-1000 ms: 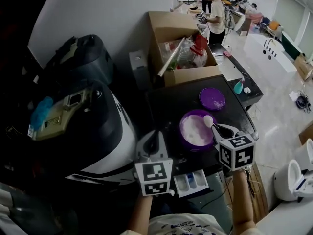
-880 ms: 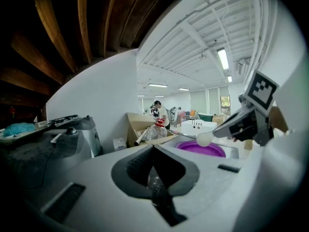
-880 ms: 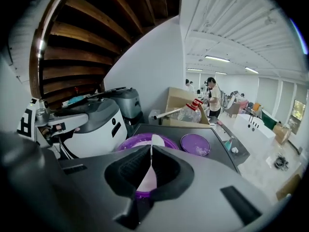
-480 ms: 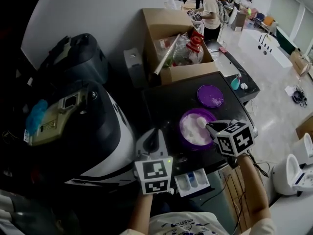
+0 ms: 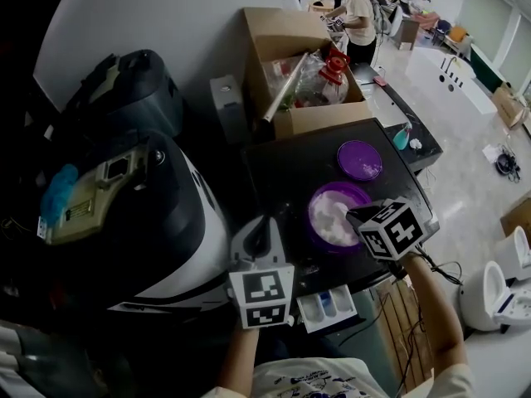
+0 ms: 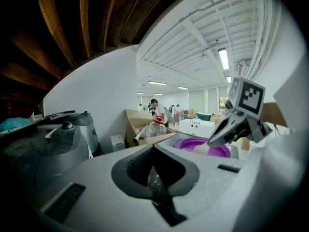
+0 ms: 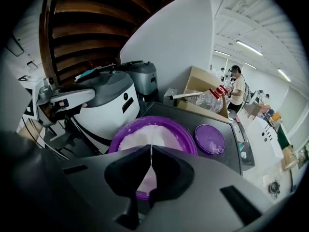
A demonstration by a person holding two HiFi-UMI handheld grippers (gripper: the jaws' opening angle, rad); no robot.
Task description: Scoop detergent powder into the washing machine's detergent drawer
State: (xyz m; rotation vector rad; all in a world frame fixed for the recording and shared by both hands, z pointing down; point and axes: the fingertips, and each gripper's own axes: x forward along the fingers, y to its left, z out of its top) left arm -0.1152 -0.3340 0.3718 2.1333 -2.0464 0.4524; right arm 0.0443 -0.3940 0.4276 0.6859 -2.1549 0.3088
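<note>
I'm scooping from the tub (image 5: 312, 222), right gripper (image 5: 353, 215) clamped on the spoon (image 7: 151, 154), left gripper (image 5: 262, 232) closed, looks empty; next needs a level carry to the drawer (image 5: 325, 309).

No word, brand or number can be read anywhere. The left marker cube (image 5: 261, 298) and the right marker cube (image 5: 397, 230) carry only black-and-white square patterns, with no letters. On the dark machine (image 5: 166, 222) at the left, a pale label (image 5: 76, 214) bears print too small to make out. In the far cardboard box (image 5: 290, 36), a bottle's red band (image 5: 336, 63) shows white marks, which are also illegible.
</note>
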